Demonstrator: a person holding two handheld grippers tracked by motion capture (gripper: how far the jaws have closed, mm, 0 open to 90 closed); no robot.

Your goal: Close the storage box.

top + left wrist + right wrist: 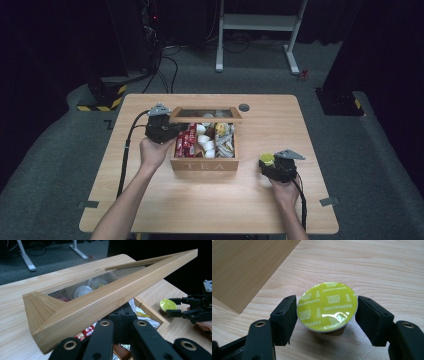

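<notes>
From the high view, a person is working at a wooden desk (pixel 165 200) with a tea box (pixel 204 163) standing near its middle. The left hand-held gripper (pixel 170 131) is closed on the left edge of the box's glazed lid (pixel 206 115), propping it up over the sachets and white pods inside. Toward the desk's right edge, the right hand-held gripper (pixel 264 162) is sitting low at a yellow-topped coffee capsule (pixel 267 159), well apart from the box.

In the left gripper view, the lid's wooden frame (pixel 107 300) is running slantwise across the picture, its near edge disappearing between the closed jaws; the right hand-held gripper (pixel 172 307) is showing farther off, its fingers either side of the capsule (pixel 168 304).

In the right gripper view, the capsule (pixel 327 306), marked cappuccino, is standing upright on the desk, foil top up, between the two pads (pixel 285 317). The jaws are open around it: the left pad looks to be just at its rim, while a narrow gap is showing at the right pad (pixel 372 317). The capsule is lying directly ahead of this gripper, centred in the opening, and the right hand is by far the nearer one; the box is lying away toward the desk's middle.
</notes>
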